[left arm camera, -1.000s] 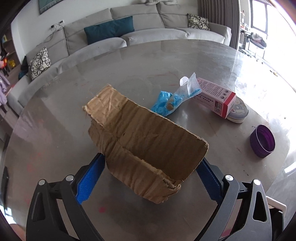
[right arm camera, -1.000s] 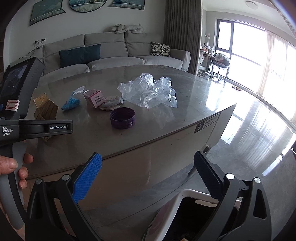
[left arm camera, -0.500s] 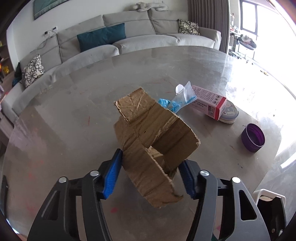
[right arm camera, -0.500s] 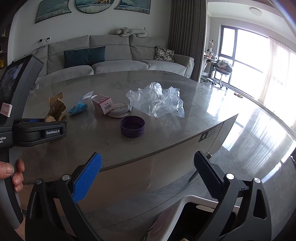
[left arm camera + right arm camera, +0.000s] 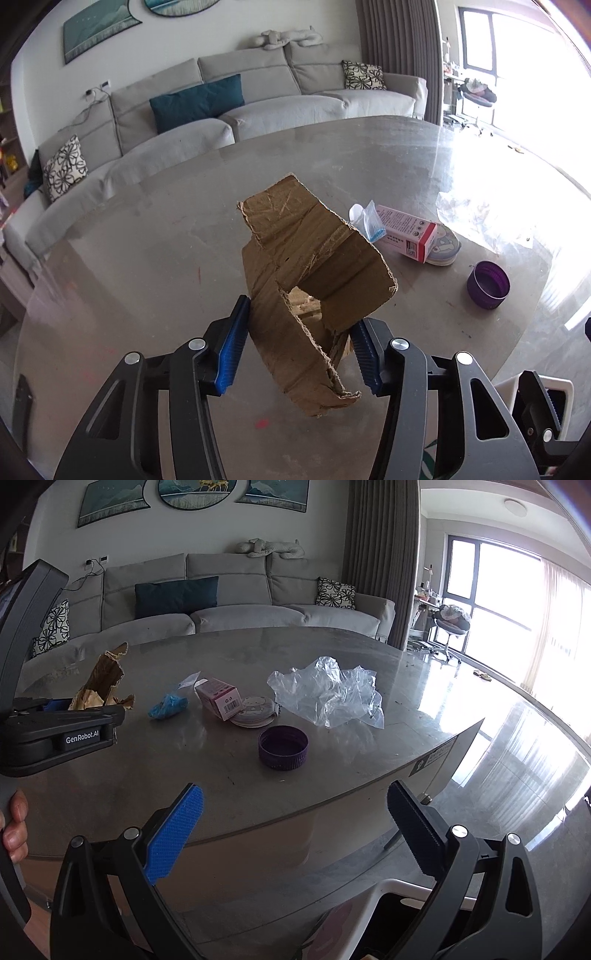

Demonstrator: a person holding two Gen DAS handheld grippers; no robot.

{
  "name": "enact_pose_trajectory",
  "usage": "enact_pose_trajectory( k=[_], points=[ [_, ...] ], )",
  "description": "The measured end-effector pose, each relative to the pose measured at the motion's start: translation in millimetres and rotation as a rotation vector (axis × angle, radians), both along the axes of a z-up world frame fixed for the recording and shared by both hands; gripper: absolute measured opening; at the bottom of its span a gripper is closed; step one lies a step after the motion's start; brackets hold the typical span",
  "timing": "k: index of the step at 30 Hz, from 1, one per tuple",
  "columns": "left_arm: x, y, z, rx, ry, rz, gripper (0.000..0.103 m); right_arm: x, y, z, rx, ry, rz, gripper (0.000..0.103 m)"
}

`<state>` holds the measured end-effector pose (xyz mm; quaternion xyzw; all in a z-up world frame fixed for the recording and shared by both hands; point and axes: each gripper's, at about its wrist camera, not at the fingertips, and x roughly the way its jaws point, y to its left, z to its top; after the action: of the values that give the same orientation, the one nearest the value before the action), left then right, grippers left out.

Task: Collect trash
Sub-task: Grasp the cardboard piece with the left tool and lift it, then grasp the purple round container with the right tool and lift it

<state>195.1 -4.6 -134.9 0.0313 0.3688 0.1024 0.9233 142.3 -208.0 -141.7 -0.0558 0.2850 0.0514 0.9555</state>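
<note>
A torn, bent piece of brown cardboard (image 5: 314, 280) hangs above the grey table (image 5: 147, 258). My left gripper (image 5: 299, 332) is shut on it, its blue pads (image 5: 232, 343) pressing both sides, and its jaws are still closing. The right wrist view shows that gripper (image 5: 62, 723) at the left edge with the cardboard (image 5: 105, 681) sticking up from it. My right gripper (image 5: 295, 797) stands open in front of the table's near edge, with nothing between its fingers.
On the table lie a purple cap (image 5: 283, 747), a pink and white box (image 5: 221, 698) on a round disc (image 5: 255, 710), a blue crumpled wrapper (image 5: 168, 705) and a clear plastic bag (image 5: 328, 690). A white bin (image 5: 391, 890) stands below the table's edge.
The left jaws have closed on the cardboard, folding it narrower, and lifted it upward off the table. The right gripper stays open and has shifted only slightly.
</note>
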Motion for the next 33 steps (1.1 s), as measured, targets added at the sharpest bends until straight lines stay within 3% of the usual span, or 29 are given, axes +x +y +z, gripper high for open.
enact_pose_trajectory(
  k=[13, 23, 33],
  points=[
    [8.7, 8.6, 14.5, 0.055, -0.022, -0.005, 0.054, 50.0, 14.7, -6.2, 0.017, -0.031, 0.033, 0.099],
    [17.3, 4.7, 5.1, 0.066, -0.013, -0.008, 0.054, 72.7, 22.3, -16.0, 0.035, -0.04, 0.062, 0.099],
    [25.4, 7.8, 1.0, 0.055, 0.006, -0.015, 0.054, 88.6, 20.2, -38.2, 0.055, 0.031, 0.079, 0.099]
  ],
)
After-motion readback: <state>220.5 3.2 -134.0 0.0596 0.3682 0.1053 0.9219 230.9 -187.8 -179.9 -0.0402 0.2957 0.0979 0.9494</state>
